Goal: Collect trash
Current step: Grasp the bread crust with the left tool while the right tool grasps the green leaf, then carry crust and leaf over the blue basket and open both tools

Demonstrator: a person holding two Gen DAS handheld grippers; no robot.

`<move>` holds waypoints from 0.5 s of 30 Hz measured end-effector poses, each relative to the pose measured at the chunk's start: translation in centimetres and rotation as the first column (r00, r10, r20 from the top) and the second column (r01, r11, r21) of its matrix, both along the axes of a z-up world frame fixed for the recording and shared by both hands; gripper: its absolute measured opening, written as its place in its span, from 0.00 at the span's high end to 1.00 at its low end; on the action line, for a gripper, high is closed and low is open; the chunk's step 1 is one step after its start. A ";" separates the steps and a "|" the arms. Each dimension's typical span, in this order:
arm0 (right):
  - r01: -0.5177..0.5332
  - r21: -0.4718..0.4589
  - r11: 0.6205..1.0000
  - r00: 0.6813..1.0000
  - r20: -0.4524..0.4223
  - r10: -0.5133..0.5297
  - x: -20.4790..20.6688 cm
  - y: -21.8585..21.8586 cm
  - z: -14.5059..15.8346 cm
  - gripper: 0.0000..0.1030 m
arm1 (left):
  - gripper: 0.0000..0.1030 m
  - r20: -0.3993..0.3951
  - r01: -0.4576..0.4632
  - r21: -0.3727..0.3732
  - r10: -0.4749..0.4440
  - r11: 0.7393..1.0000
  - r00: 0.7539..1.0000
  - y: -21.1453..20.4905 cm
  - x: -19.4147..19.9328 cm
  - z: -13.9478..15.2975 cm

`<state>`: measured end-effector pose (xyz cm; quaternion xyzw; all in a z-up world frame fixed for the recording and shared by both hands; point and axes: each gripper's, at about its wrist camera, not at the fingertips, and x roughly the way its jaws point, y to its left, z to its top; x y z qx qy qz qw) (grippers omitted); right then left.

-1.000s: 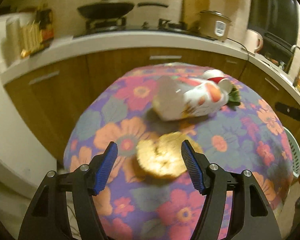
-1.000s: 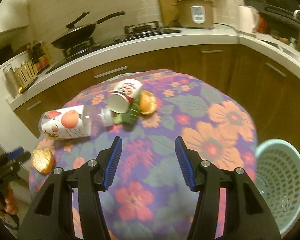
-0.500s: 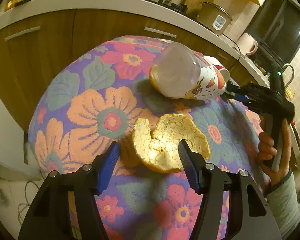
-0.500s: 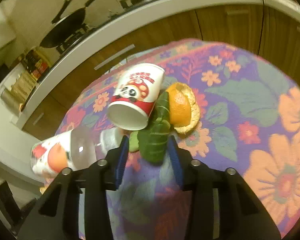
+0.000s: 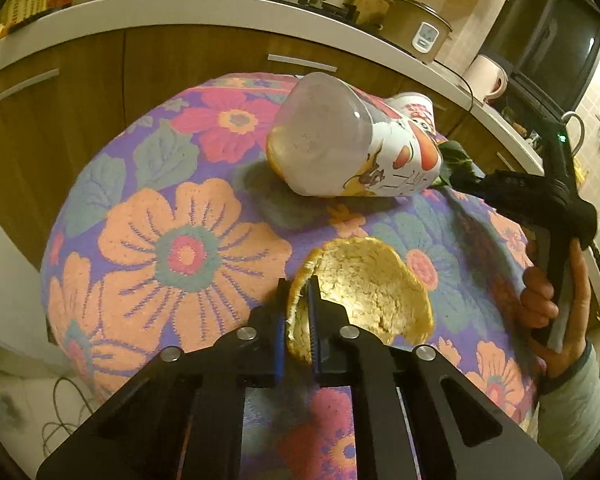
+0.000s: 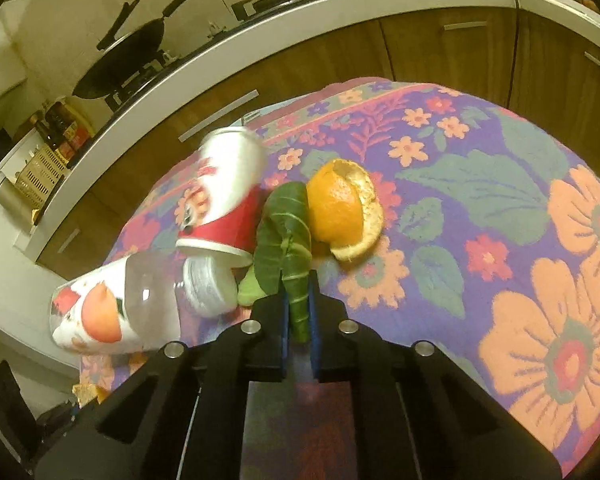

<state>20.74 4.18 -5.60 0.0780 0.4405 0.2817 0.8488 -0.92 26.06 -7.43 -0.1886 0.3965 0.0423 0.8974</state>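
Both tongs just closed: left tongs point(image 5: 297, 312) pinch orange peel point(image 5: 363, 292) rim, right tongs point(image 6: 298, 312) clamp green leaf point(image 6: 286, 240).

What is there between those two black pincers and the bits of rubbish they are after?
Nothing. The left gripper has just closed on the rim of the orange peel, and the right gripper has just closed on the stem of the green leaf. The cup and bottle lie beside the leaf, not in front.

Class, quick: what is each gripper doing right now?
Left gripper: just closed on the orange peel.
Right gripper: just closed on the green leaf.
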 end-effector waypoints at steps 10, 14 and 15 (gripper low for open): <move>0.026 0.087 0.996 0.998 0.059 -0.031 -4.9 -5.6 2.8 0.97 | 0.96 0.050 0.066 0.001 -0.066 0.998 0.997 -2.5 -0.6 1.4; 0.044 0.098 0.994 0.994 0.094 -0.053 -6.5 -7.5 4.1 0.97 | 0.96 0.079 0.107 -0.007 -0.106 0.994 0.991 -3.7 -0.7 2.2; 0.048 0.101 0.994 0.993 0.102 -0.058 -6.9 -8.0 4.4 0.97 | 0.96 0.082 0.116 -0.005 -0.115 0.993 0.990 -3.9 -0.5 2.3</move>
